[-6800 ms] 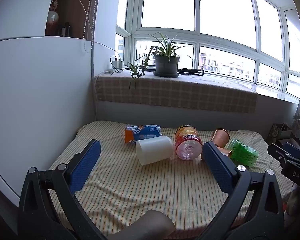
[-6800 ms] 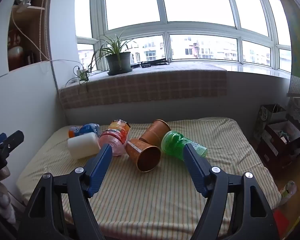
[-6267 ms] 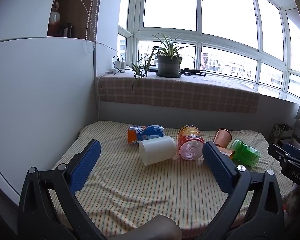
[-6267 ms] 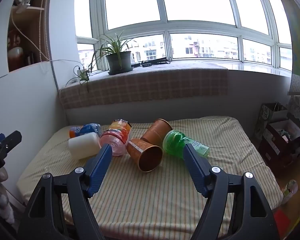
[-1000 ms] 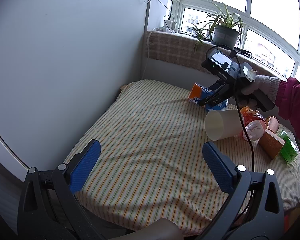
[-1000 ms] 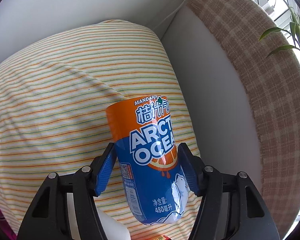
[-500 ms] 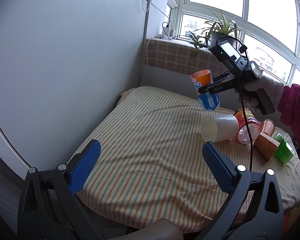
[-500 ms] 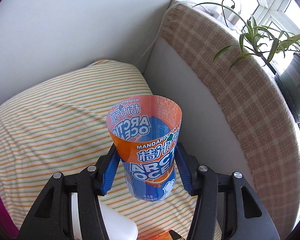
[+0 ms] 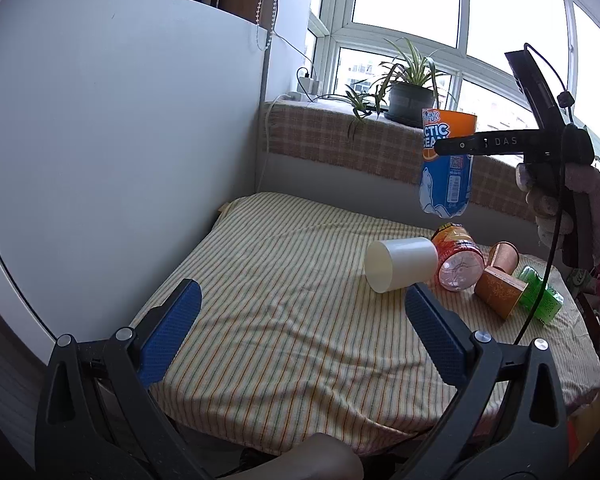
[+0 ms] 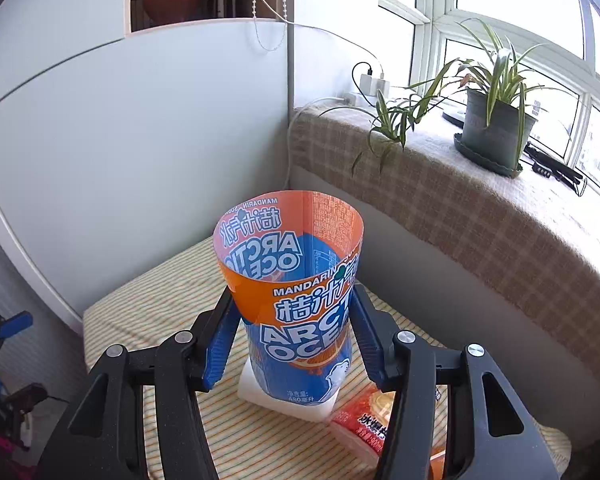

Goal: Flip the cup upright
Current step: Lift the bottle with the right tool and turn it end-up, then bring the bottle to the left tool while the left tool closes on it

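My right gripper [image 10: 296,328] is shut on the orange and blue Arctic Ocean cup [image 10: 296,304], a cut bottle. It holds the cup upright, open end up, high above the striped table. The left wrist view shows the same cup [image 9: 446,168] in the air, clamped by the right gripper [image 9: 452,146], above the other cups. My left gripper [image 9: 300,328] is open and empty over the near part of the table [image 9: 284,320]. A white cup [image 9: 400,262] lies on its side with its mouth toward me; it also shows under the held cup [image 10: 260,394].
Beside the white cup lie a red cut bottle [image 9: 458,258], two copper cups [image 9: 500,280] and a green cut bottle [image 9: 540,298]. A white wall panel [image 9: 120,140] runs along the left. A checked sill with a potted plant [image 9: 410,92] is behind.
My right gripper has lifted the Arctic Ocean cup off the table and turned it from lying to upright, open end up. My left gripper stays open and has tilted upward a little.
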